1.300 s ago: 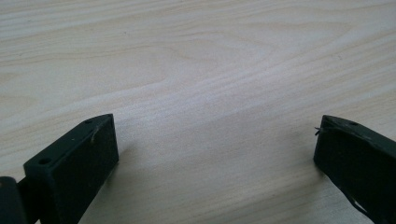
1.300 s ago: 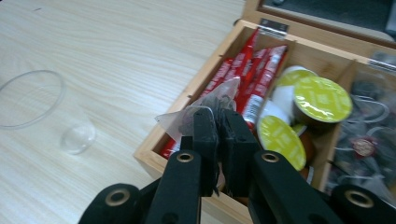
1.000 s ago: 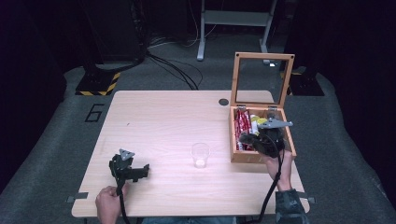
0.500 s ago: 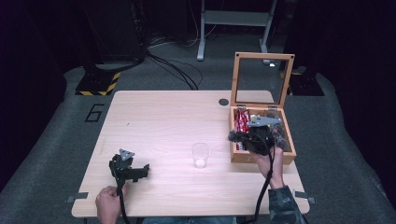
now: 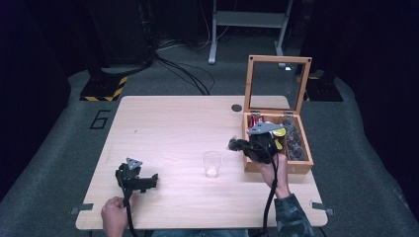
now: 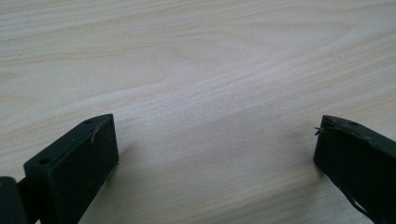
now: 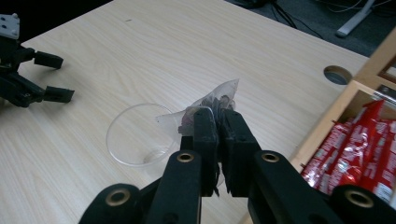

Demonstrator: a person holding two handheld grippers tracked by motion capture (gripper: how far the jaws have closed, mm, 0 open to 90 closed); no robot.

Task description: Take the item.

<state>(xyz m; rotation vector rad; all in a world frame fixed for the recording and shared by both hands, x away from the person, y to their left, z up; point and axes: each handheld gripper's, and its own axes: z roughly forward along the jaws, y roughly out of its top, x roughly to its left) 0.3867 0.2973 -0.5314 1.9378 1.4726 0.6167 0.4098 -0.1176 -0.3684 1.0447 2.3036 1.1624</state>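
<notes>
My right gripper (image 7: 217, 119) is clamped on a clear sachet (image 7: 210, 105) of dark, leafy contents; my two black jaws stand nearly together, with only the thin film pinched between them. The sachet's upper corner projects past my jaw tips. It hangs in the air above the table (image 5: 168, 123), just beside the clear plastic cup (image 7: 135, 135), which stands upright and looks empty. In the high view my right gripper (image 5: 236, 145) sits between the cup (image 5: 212, 164) and the wooden box (image 5: 276, 165), whose glass-paned lid (image 5: 276, 81) stands open. Red packets (image 7: 366, 149) lie in the box compartment nearest my jaws.

My left gripper (image 5: 150, 180) lies low on the table near its front edge, well apart from the cup. Its jaws stand wide, with bare wood (image 6: 210, 116) between them and nothing held.
</notes>
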